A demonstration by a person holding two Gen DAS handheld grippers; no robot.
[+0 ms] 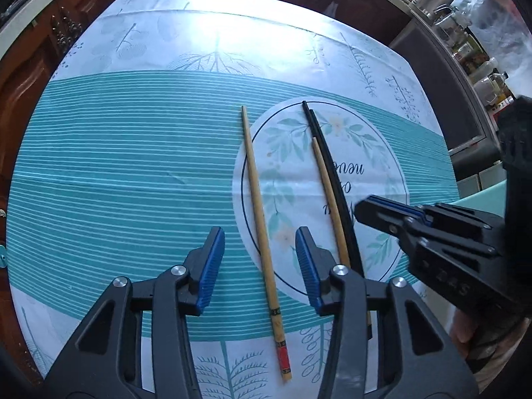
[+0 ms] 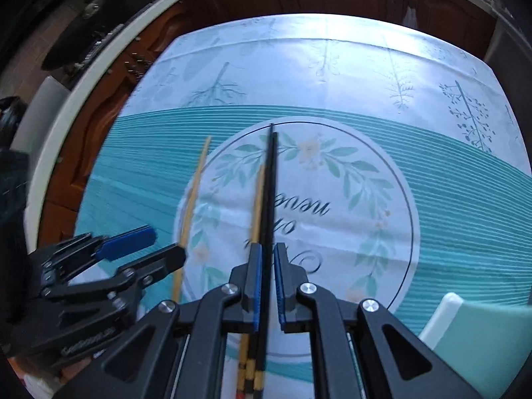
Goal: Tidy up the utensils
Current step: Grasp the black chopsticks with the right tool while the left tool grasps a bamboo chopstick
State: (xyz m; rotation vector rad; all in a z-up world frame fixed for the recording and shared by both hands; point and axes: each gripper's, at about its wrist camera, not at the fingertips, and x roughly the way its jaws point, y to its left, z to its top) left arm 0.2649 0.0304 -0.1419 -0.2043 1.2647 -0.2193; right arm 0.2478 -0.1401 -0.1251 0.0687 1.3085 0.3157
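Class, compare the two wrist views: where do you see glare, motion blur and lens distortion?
Left wrist view: sharp; white glare on the floral tablecloth's far end; fisheye bends the teal stripes. Right wrist view: softer glare; the pale bamboo chopstick and left gripper smear.

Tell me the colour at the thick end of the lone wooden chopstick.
Red band with a pale tip on the lone chopstick, clearest in the left wrist view.

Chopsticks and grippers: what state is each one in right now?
Left gripper: open, straddling the lone bamboo chopstick, which lies flat on the tablecloth.
Right gripper: nearly shut around the black chopsticks; contact unclear.
Second bamboo chopstick: flat, beside the black pair.
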